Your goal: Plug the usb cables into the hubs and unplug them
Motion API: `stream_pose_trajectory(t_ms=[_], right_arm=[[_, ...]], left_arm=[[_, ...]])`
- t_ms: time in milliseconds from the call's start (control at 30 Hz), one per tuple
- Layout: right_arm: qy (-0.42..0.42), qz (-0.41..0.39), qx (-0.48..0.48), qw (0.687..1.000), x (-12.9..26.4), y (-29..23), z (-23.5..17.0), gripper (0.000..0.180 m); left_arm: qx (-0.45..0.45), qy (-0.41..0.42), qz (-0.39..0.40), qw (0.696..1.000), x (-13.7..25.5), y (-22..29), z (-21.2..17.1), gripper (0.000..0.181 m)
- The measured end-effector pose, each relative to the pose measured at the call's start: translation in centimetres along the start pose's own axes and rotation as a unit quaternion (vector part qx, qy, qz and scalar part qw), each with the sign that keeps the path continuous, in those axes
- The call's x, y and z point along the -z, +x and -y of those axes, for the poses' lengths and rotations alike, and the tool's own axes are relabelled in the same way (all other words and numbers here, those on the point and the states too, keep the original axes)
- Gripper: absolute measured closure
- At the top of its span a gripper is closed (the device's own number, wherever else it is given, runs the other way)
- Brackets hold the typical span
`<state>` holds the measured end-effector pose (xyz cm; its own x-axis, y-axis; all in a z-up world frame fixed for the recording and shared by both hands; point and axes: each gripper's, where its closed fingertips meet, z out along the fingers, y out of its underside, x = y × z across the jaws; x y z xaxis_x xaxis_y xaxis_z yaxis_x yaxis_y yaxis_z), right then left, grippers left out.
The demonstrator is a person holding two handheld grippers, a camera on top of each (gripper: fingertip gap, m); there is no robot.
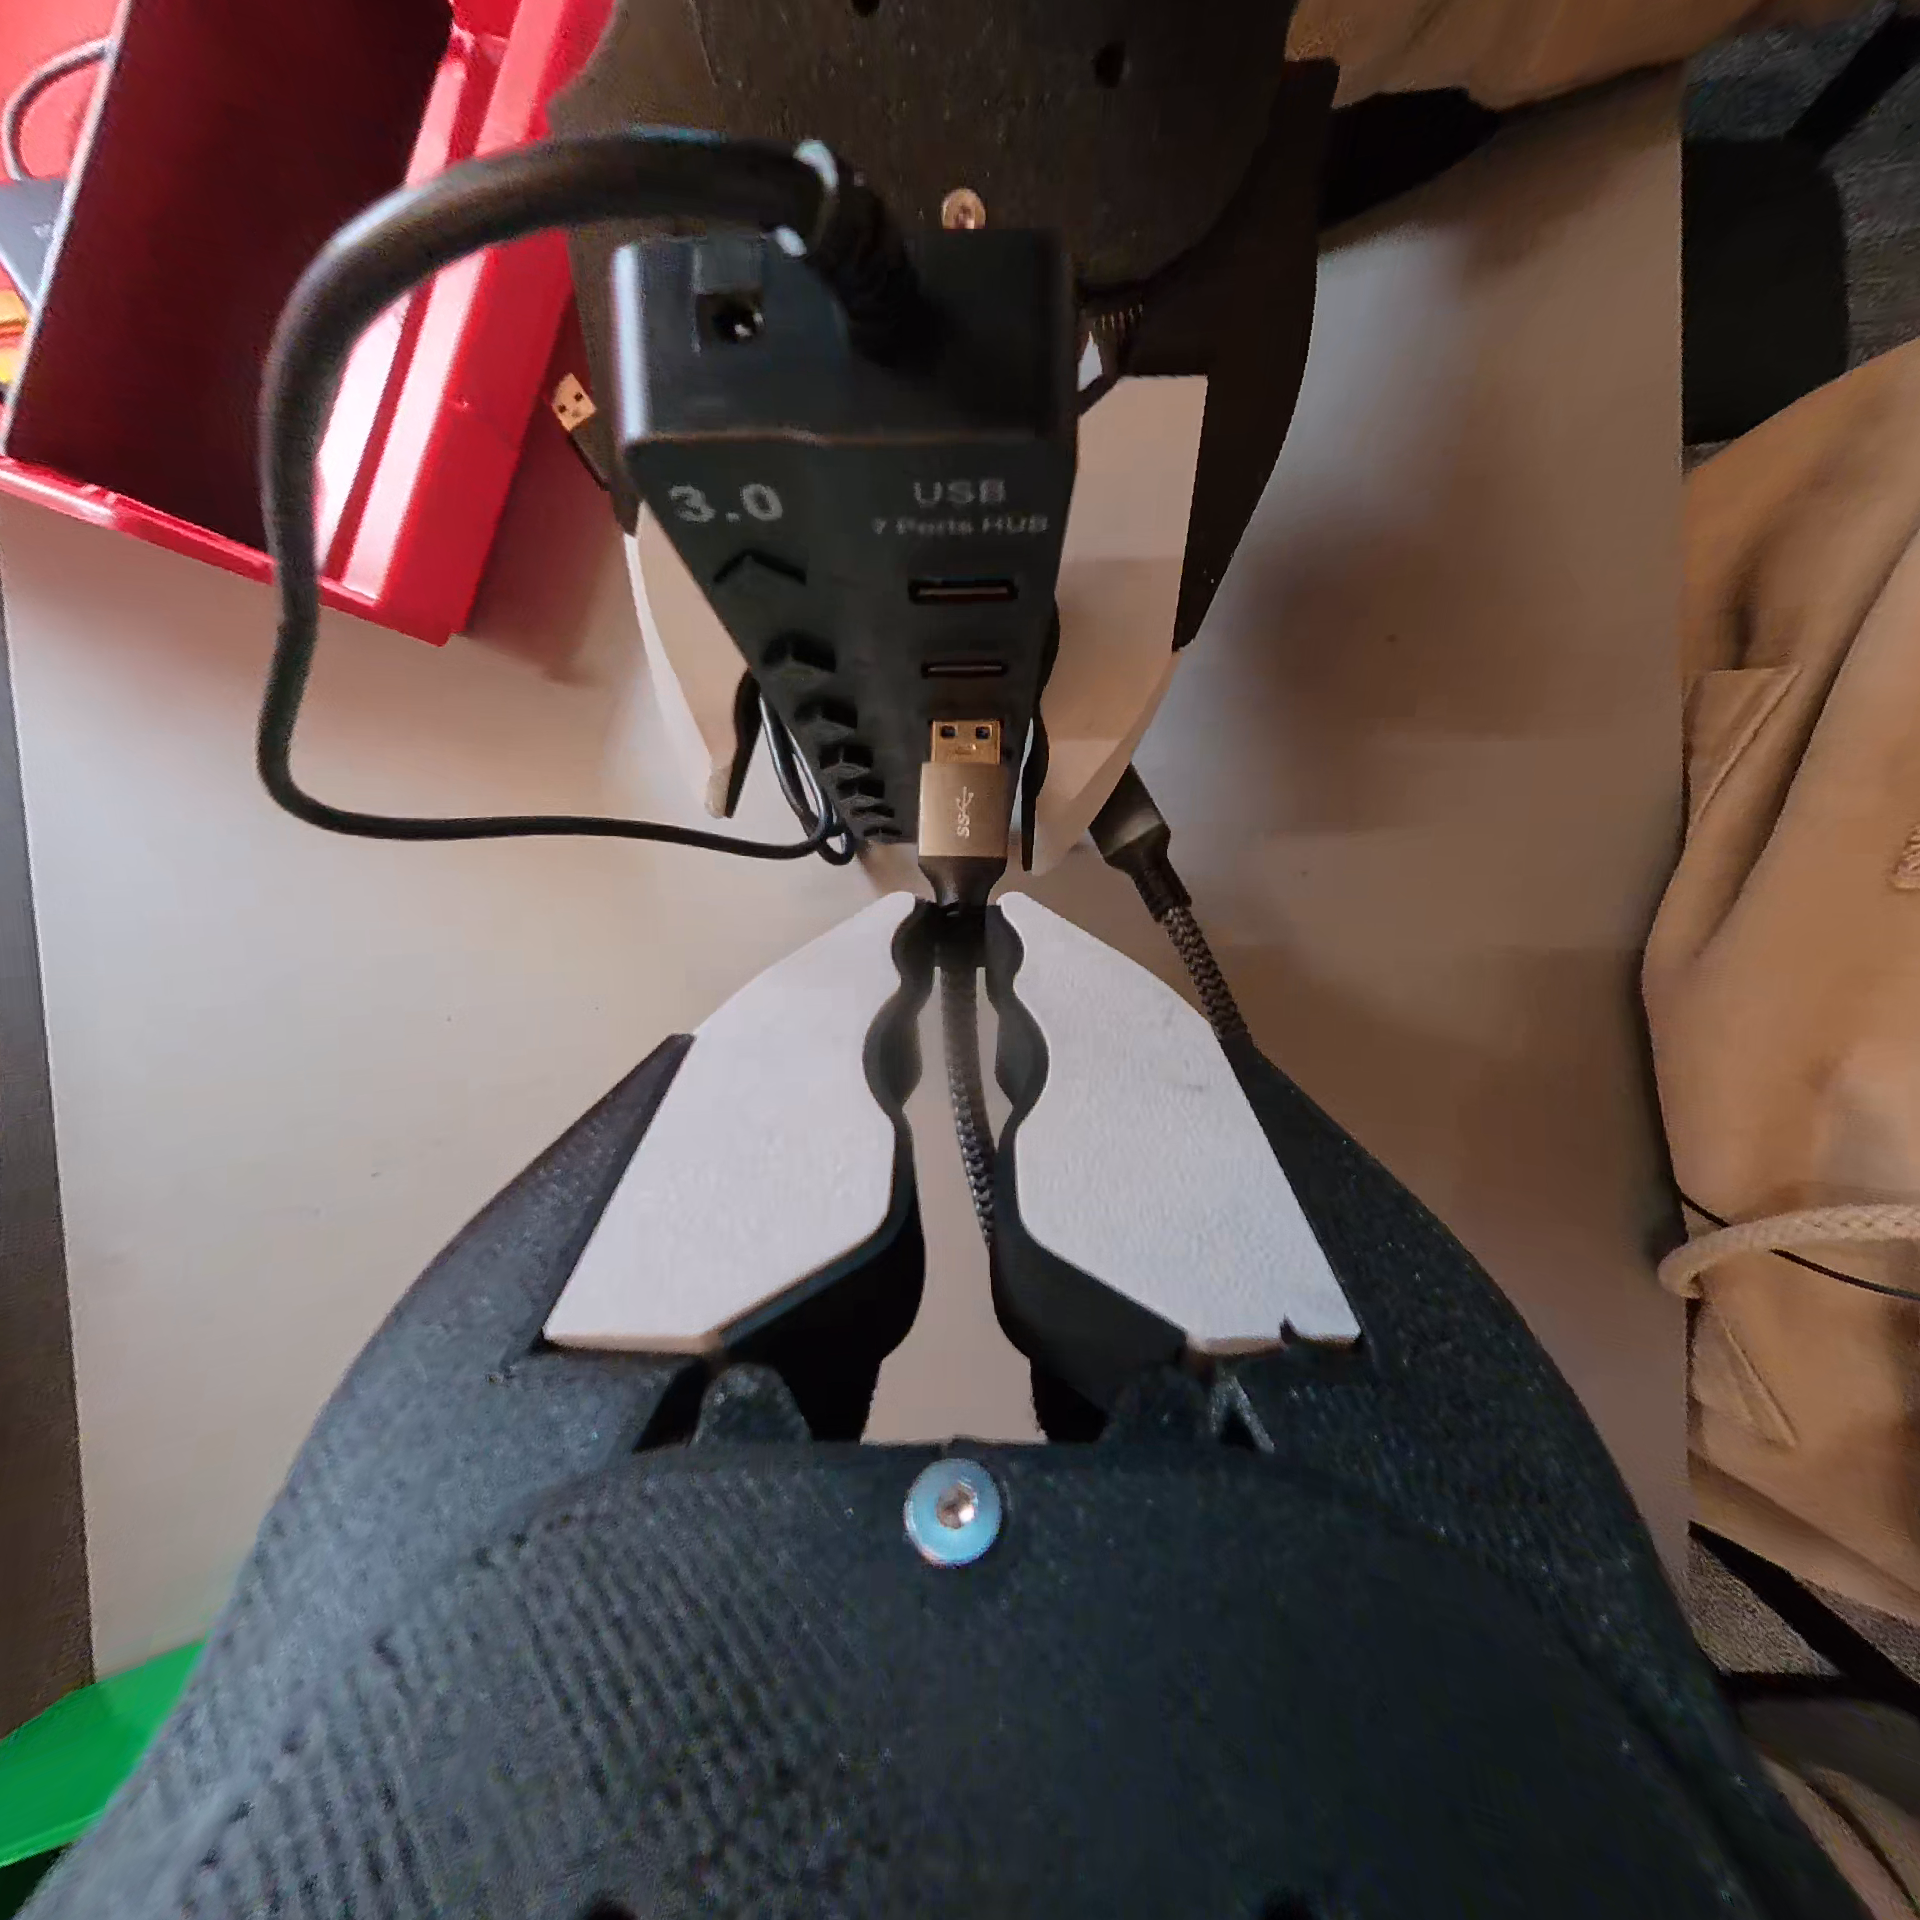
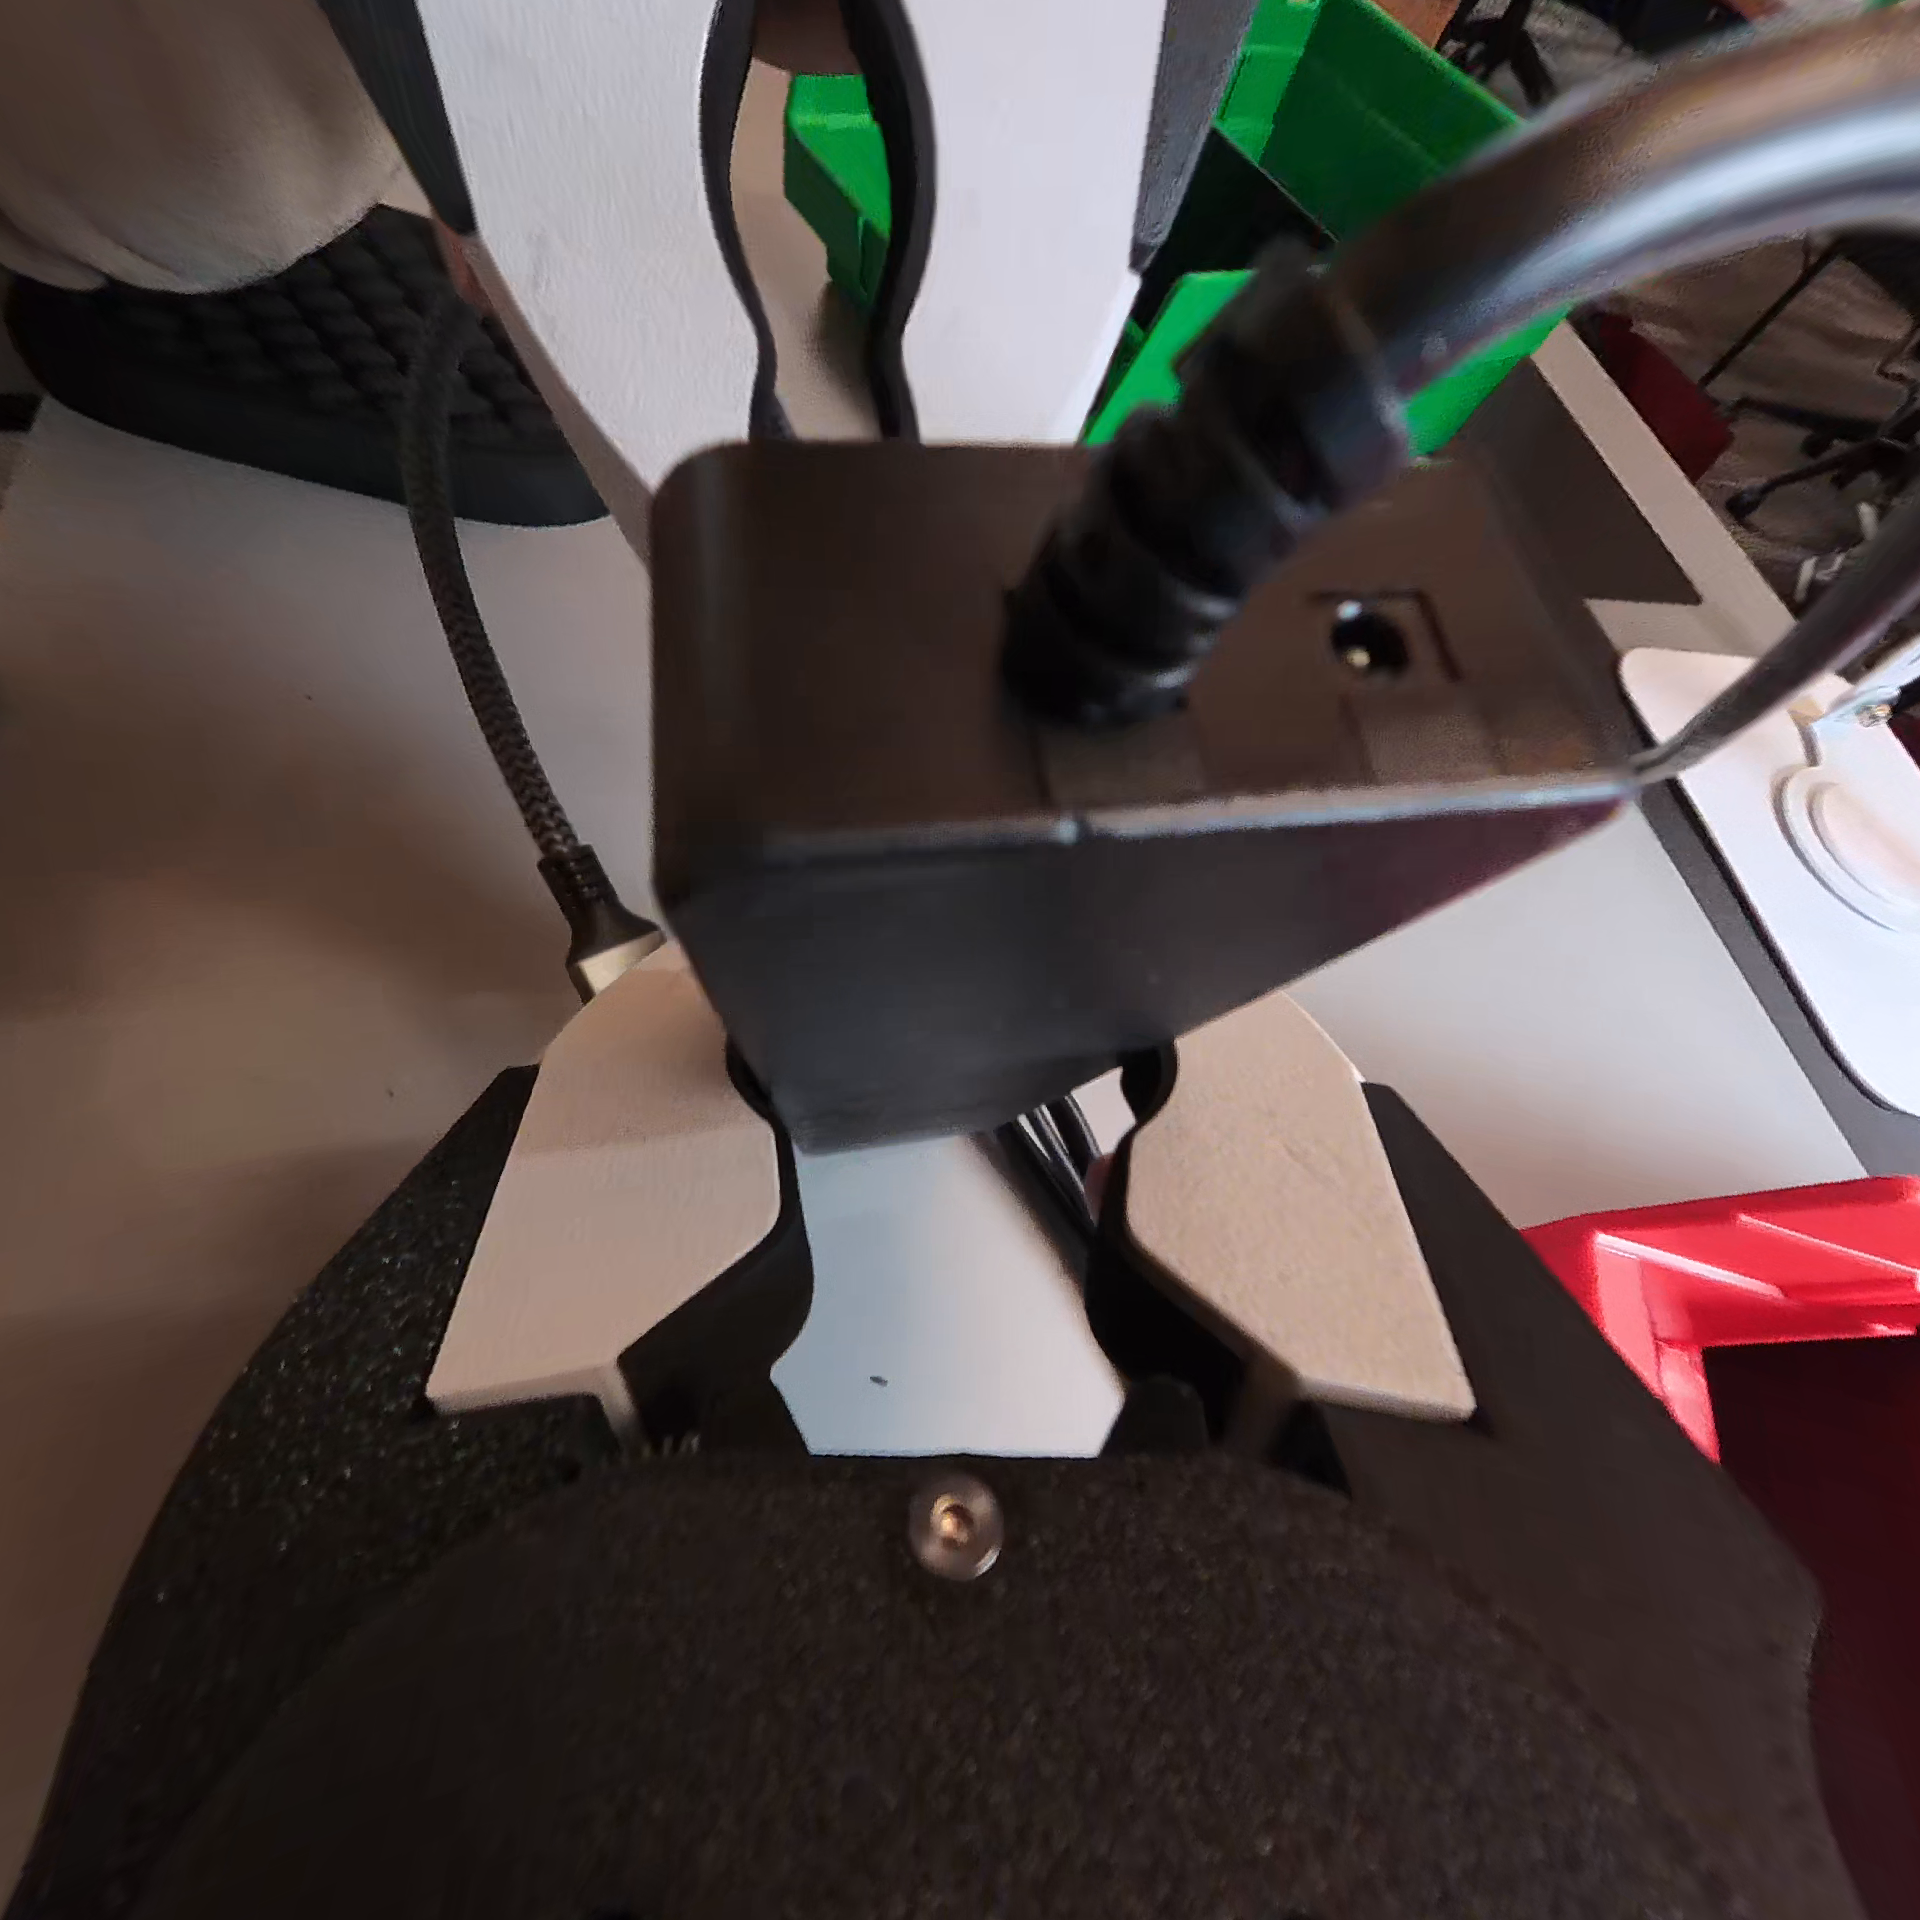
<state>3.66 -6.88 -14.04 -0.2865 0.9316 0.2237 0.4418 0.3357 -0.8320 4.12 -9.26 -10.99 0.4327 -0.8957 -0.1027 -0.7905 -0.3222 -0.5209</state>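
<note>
Your left gripper is clamped on the braided cable just behind its grey plug, whose gold tip sits at the black hub. Your right gripper clamps that hub above the white table. A red bin lies beside the hub.

White table under soft daylight. Red bin at one end, green bin at other. Beige cloth along table edge, drawcord hanging. White pad beside dark strip. Beyond table, blurred chair legs on grey floor.
</note>
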Motion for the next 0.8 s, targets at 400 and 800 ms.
stream_pose_trajectory(t_ms=[400, 800], right_arm=[[0.039, 0.01, -0.043, 0.998, 0.4, 0.0, 1.1, 0.115], [0.14, -0.023, -0.039, 0.989, 2.5, 1.6, 3.4, 0.115]], left_arm=[[0.071, 0.121, -0.083, 0.987, 0.7, 0.1, 2.0, 0.171], [0.079, 0.262, -0.039, 0.961, 6.1, -2.6, 3.9, 0.155]])
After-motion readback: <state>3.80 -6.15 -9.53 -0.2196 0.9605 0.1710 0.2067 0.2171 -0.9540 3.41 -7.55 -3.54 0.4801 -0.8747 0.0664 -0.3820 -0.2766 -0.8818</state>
